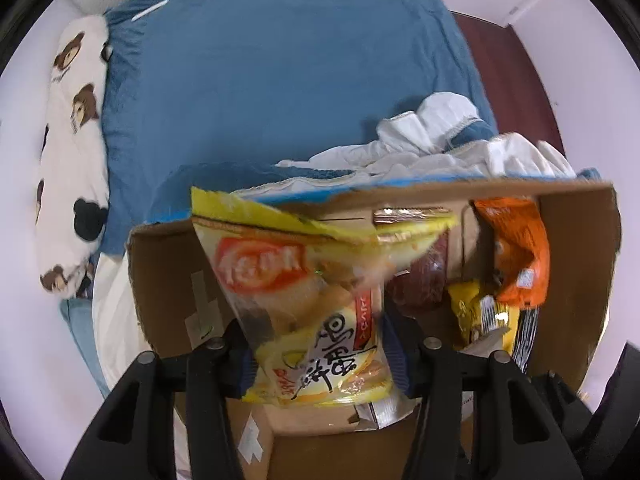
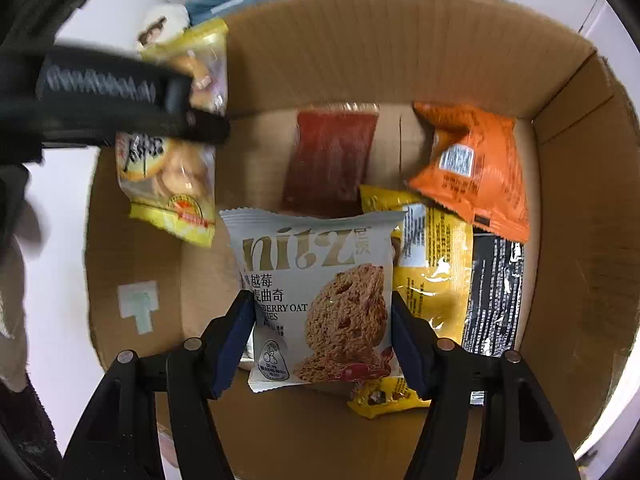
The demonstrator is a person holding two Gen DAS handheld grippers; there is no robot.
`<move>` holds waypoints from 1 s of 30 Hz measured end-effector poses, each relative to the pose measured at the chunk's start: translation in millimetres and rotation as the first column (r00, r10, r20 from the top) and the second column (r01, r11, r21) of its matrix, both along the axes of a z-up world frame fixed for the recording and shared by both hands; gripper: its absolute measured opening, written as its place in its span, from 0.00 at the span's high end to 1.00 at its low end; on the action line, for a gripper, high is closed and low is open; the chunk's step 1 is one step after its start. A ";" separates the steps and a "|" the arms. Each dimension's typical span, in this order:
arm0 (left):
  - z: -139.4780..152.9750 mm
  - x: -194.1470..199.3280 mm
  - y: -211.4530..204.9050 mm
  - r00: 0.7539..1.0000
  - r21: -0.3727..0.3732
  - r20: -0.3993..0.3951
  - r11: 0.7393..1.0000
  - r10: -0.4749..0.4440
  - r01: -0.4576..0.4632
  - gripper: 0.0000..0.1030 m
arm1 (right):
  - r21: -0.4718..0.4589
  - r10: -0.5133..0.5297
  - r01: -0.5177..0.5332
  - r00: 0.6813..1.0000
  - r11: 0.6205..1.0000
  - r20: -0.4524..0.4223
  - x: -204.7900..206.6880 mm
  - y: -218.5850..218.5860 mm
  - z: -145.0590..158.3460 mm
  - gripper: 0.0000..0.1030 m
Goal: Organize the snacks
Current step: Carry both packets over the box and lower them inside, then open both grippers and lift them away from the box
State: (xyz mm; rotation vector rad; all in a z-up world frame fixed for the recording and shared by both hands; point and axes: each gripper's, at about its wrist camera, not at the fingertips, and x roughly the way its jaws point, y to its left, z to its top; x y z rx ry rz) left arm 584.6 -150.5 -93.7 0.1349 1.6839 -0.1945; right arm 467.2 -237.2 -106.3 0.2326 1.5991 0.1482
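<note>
My left gripper [image 1: 322, 354] is shut on a yellow cracker packet [image 1: 304, 300] and holds it over the left side of an open cardboard box [image 1: 576, 248]. The same packet [image 2: 172, 184] and the left gripper show at upper left in the right wrist view. My right gripper [image 2: 322, 334] is shut on a grey oat cookie packet [image 2: 316, 296] above the box floor [image 2: 304, 440]. Inside the box lie a dark red packet [image 2: 332, 160], an orange packet [image 2: 476, 168], a yellow packet [image 2: 436, 268] and a black packet [image 2: 494, 296].
The box stands by a bed with a blue cover [image 1: 280, 80]. A white pillow with bear prints [image 1: 72, 152] lies at the left. Crumpled white cloth [image 1: 440, 148] lies behind the box. A second small yellow packet [image 2: 384, 398] lies under the cookie packet.
</note>
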 end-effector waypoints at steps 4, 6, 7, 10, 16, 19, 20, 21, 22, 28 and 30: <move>-0.8 5.4 3.9 1.000 -0.019 -0.011 0.999 0.027 -0.028 0.31 | -0.011 0.010 -0.010 1.000 1.000 -0.017 4.1 -0.1 -1.1 0.13; 0.8 5.4 4.1 1.000 -0.026 -0.011 0.999 0.023 -0.023 0.20 | -0.022 0.016 -0.017 1.000 1.000 -0.021 4.9 -0.8 0.2 0.13; 1.3 5.8 4.0 1.000 -0.024 -0.005 0.999 0.024 -0.024 0.18 | -0.032 0.018 -0.019 1.000 0.999 -0.022 4.9 -1.9 0.8 0.13; 4.1 4.4 4.9 1.000 -0.028 0.013 0.999 0.022 -0.021 0.16 | -0.034 0.000 -0.001 1.000 0.999 -0.024 8.9 -8.5 1.5 0.13; 15.9 -6.8 11.8 0.998 -0.063 0.034 0.997 0.045 -0.042 0.16 | -0.061 -0.013 0.013 1.000 0.998 -0.002 0.4 -25.8 15.8 0.11; 28.0 -16.1 14.0 0.995 -0.080 0.084 0.996 0.053 -0.046 0.16 | -0.087 -0.012 0.014 1.000 0.996 0.021 -3.2 -32.3 27.9 0.10; 33.7 -20.7 15.2 0.993 -0.082 0.106 0.995 0.058 -0.049 0.16 | -0.093 -0.014 0.017 0.999 0.996 0.034 -5.1 -35.0 32.7 0.09; 39.2 -25.5 16.3 0.990 -0.090 0.125 0.995 0.062 -0.051 0.16 | -0.101 -0.017 0.022 0.999 0.995 0.051 -7.5 -37.8 38.5 0.08; 43.7 -29.4 17.6 0.988 -0.100 0.138 0.994 0.066 -0.053 0.16 | -0.108 -0.016 0.022 0.998 0.994 0.062 -9.9 -39.1 44.3 0.08; 80.1 -68.2 27.3 0.965 -0.157 0.243 0.986 0.095 -0.058 0.16 | -0.176 0.018 0.011 0.986 0.984 0.163 -31.7 -47.9 81.8 0.07; 92.0 -86.2 31.4 0.950 -0.159 0.294 0.986 0.103 -0.057 0.16 | -0.199 0.024 0.019 0.977 0.980 0.211 -43.3 -50.6 94.5 0.07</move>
